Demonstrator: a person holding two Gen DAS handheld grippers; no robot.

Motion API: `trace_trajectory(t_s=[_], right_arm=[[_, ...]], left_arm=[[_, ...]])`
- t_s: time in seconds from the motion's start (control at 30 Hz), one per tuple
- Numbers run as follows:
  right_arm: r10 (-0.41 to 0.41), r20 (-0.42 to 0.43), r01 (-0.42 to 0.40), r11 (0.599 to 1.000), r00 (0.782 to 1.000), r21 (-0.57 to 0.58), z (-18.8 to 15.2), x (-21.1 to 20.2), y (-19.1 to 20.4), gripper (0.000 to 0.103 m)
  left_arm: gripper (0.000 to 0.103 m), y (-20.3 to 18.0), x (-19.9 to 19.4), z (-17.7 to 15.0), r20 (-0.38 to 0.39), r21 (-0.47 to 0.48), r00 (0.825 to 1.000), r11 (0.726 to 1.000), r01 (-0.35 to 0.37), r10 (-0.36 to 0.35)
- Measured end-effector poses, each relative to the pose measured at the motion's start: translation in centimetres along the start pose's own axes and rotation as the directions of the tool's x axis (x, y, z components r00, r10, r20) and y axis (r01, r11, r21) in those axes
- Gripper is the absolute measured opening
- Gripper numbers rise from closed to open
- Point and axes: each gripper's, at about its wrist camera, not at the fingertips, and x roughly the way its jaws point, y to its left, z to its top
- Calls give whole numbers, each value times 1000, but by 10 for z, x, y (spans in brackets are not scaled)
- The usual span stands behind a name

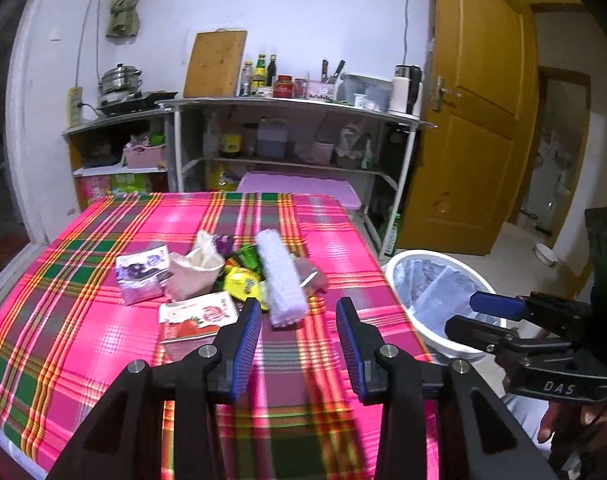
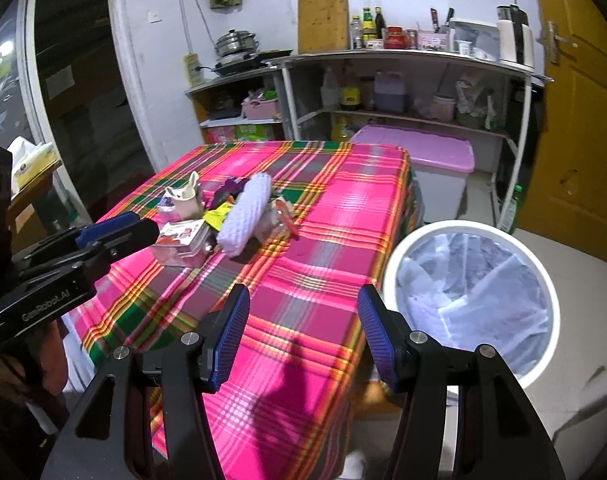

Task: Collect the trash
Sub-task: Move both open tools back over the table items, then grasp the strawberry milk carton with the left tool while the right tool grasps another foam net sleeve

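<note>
Nearest you: left gripper [image 1: 299, 312], jaws apart, nothing between the blue pads, hanging over the near part of the table [image 1: 63, 280] with its pink plaid cloth.

Right gripper [image 2: 305, 300], jaws apart and empty, over the table's near right corner, beside the bin [image 2: 391, 264]. In the left view it shows at the right edge, its fingers over the bin's rim.

Bin: white, round, lined with a clear bag, on the floor just right of the table.

Trash, mid-table, bunched in one heap:
- strawberry carton [image 1: 199, 314], nearest, lying flat;
- white foam sleeve [image 1: 283, 280], long, lying across the heap's right side;
- yellow wrapper [image 1: 241, 282], between carton and sleeve;
- beige cup [image 1: 195, 272], crumpled, left of centre;
- purple carton [image 1: 141, 274], far left of the heap;
- green and purple wrappers behind, too blurred to tell apart further.

Beyond the table: pink-lidded box [image 2: 443, 148] on the floor; metal shelves [image 1: 295, 106] against the far wall carrying bottles, a chopping board, a kettle and a steel pot [image 1: 119, 78]; yellow door [image 1: 479, 120] at far right.
</note>
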Motion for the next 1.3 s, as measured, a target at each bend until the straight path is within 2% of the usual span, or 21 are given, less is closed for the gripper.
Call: trace_trajectory(t_s=[0.27, 0.4, 0.53, 0.63, 0.73, 0.93, 1.0, 1.13, 1.27, 1.3], right_arm=[[28, -50, -28, 1000, 998, -2, 1, 18, 5, 57], [34, -65, -35, 999, 997, -2, 2, 26, 6, 57], [33, -70, -33, 999, 997, -1, 5, 34, 7, 57], [32, -76, -32, 999, 997, 1, 9, 41, 7, 57], [35, -76, -35, 999, 996, 1, 11, 46, 8, 57], [37, -93, -36, 999, 995, 8, 11, 55, 5, 57], [36, -97, -35, 999, 995, 13, 11, 57, 4, 57], [32, -99, -30, 999, 995, 23, 12, 58, 1, 57], [23, -90, -21, 999, 996, 27, 13, 56, -2, 57], [23, -87, -20, 999, 996, 30, 13, 55, -2, 57]], left_arm=[[39, 44, 8, -7, -33, -56, 997, 996, -66, 64], [52, 64, 12, -8, -27, -79, 996, 993, -91, 89], [54, 81, 26, -6, -49, -93, 994, 990, -106, 102], [55, 88, 39, -8, -80, -110, 992, 989, -103, 94], [61, 91, 48, -11, -102, -126, 992, 988, -85, 72], [62, 100, 69, -11, -128, -129, 990, 989, -70, 53], [62, 105, 76, -10, -149, -140, 988, 989, -56, 35], [62, 103, 82, -15, -176, -169, 983, 985, 31, -61], [62, 82, 68, -18, -147, -117, 975, 982, 147, -164], [62, 79, 64, -18, -136, -103, 977, 983, 153, -166]])
